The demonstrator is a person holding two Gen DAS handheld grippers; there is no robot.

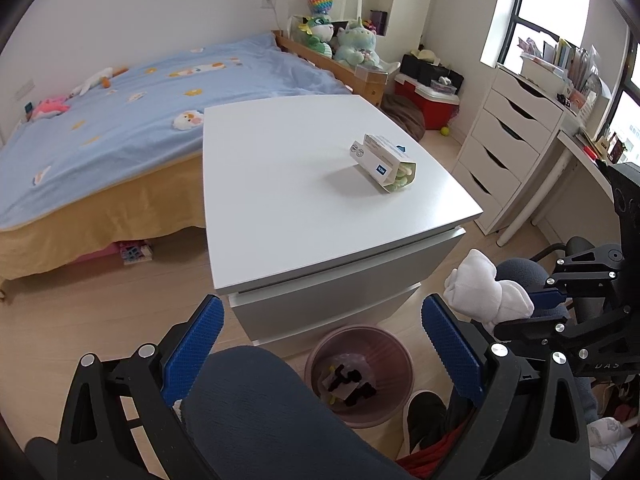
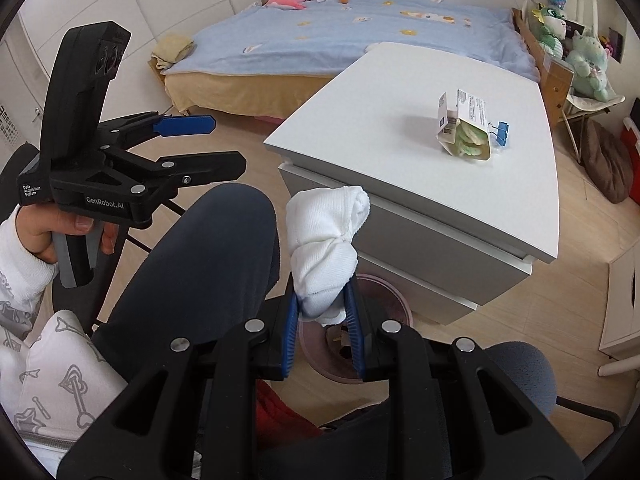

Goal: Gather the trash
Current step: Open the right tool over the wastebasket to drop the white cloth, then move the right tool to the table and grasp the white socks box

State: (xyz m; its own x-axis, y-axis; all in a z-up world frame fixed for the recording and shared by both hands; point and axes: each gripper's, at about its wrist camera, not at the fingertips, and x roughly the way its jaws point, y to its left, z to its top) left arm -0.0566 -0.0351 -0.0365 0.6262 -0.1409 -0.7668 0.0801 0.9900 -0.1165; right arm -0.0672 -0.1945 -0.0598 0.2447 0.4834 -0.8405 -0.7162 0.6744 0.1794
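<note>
A wadded white cloth (image 2: 324, 240) sticks up between the blue pads of my right gripper (image 2: 322, 304), which is shut on its lower end. Just below it on the floor stands a pink waste bin (image 2: 394, 296) with scraps inside, in front of the white cabinet (image 2: 400, 168). The left wrist view shows the cloth (image 1: 486, 290) held right of and above the bin (image 1: 394, 344). My left gripper (image 1: 324, 344) is open and holds nothing; it (image 2: 228, 144) hovers to the left over the person's knee. An opened snack box (image 1: 382, 160) with a blue clip lies on the cabinet top.
The person's dark-trousered knee (image 1: 256, 408) fills the space between my grippers, close to the bin. A blue-covered bed (image 1: 140, 100) runs behind the cabinet. White drawers (image 1: 504, 136) and a desk stand at the right, with a red cooler (image 1: 428, 104) and plush toys beyond.
</note>
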